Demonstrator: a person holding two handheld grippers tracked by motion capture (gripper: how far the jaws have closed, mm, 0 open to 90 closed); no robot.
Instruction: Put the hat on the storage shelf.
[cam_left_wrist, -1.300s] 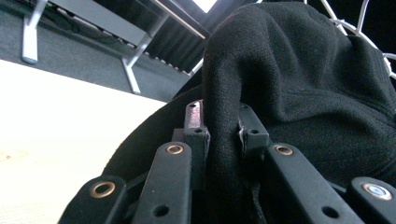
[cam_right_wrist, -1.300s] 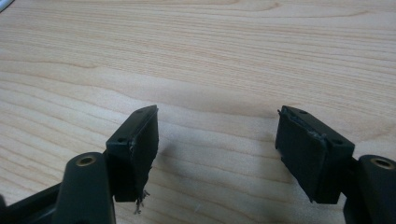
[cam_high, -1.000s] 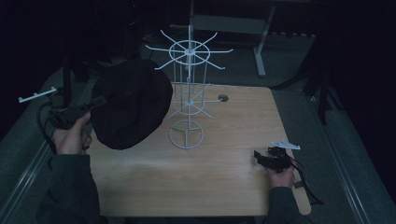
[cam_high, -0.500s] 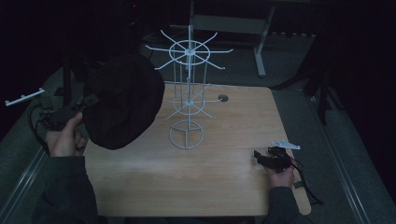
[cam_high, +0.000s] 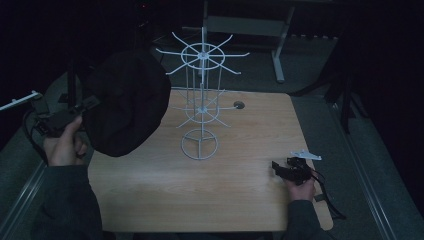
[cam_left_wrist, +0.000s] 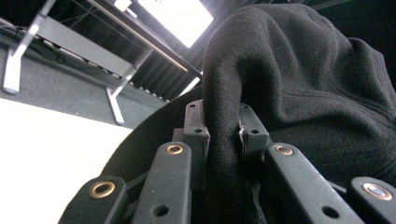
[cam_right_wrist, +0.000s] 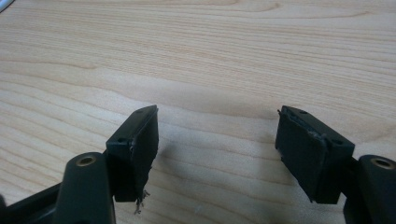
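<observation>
The left gripper (cam_high: 82, 107), held raised off the table's left edge, clamps a black fleece beanie (cam_high: 125, 107) — now shifted leftward from the white wire rack (cam_high: 201, 100) — while the right gripper (cam_right_wrist: 217, 154) rests wide apart.

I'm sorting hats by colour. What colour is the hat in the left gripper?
Black, plain, no pattern. The hat shows best in the left gripper view.

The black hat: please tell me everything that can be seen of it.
The black hat looks like soft, fuzzy fleece cloth, round and floppy. It hangs in the air above the left edge of the table, beside the white wire rack; whether it touches a hook cannot be told. The left gripper is shut on a fold of its edge, and the cloth bulges up between the pads.
</observation>
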